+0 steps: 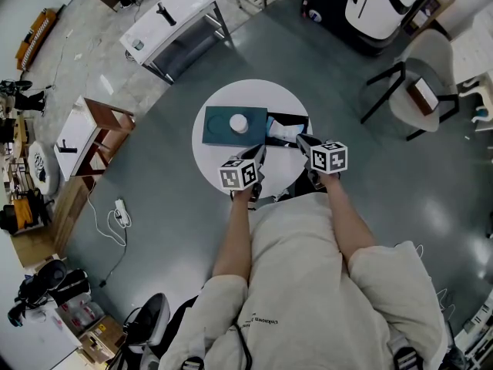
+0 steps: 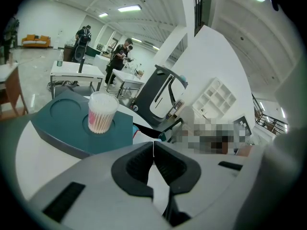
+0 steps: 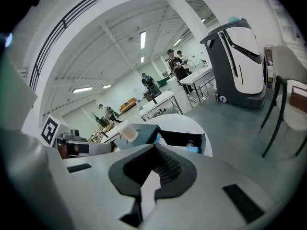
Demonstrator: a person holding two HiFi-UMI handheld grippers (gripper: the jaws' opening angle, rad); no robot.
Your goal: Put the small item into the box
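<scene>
A small clear jar of cotton swabs (image 1: 239, 122) stands in a round recess of a teal tray (image 1: 218, 131) on the round white table (image 1: 212, 168). Beside the tray on its right lies an open black box (image 1: 295, 119) with blue and white contents. My left gripper (image 1: 257, 155) hovers over the table's near side, shut and empty; its own view shows the jar (image 2: 101, 112) and tray (image 2: 62, 128) ahead to the left. My right gripper (image 1: 302, 139) is shut and empty near the box, and sees the jar (image 3: 127, 130) and box (image 3: 184, 139) ahead.
White workbenches (image 1: 173, 21) and a wooden shelf unit (image 1: 96, 133) stand on the floor to the left. A chair (image 1: 420, 83) and a white-and-black machine (image 1: 377, 6) are at the right rear. People stand far off in both gripper views.
</scene>
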